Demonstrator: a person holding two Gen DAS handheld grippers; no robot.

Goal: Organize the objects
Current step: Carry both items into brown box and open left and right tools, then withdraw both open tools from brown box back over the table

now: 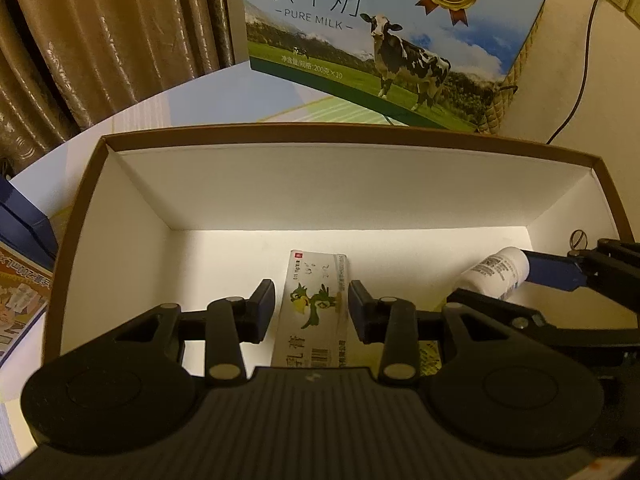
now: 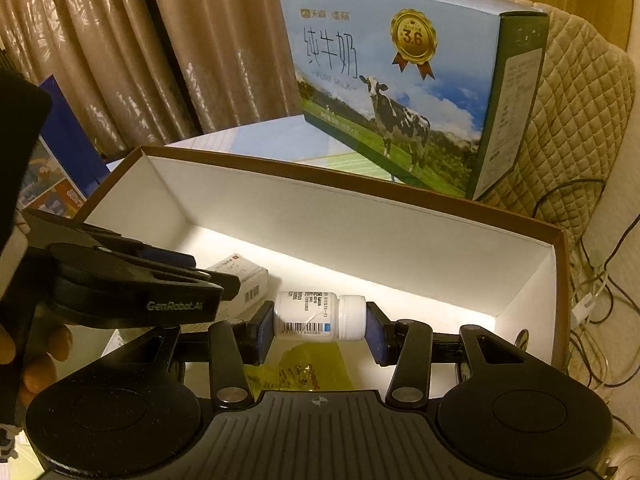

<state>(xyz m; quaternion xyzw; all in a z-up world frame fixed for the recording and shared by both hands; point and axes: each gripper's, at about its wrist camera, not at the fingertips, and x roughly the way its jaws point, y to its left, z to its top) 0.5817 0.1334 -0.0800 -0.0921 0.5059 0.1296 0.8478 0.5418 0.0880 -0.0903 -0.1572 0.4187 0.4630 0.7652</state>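
Right claw (image 2: 320,326) grips 1 bottle (image 2: 310,316) | 1 carton (image 1: 314,304) | 1 tray (image 1: 280,136)

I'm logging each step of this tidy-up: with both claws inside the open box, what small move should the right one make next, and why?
Probably lower and open. The right claw clamps the white pill bottle sideways, seemingly just above the floor of the brown-rimmed box, over a yellow packet. The left claw straddles the medicine carton alongside, gaps showing, so the bottle looks next for release.
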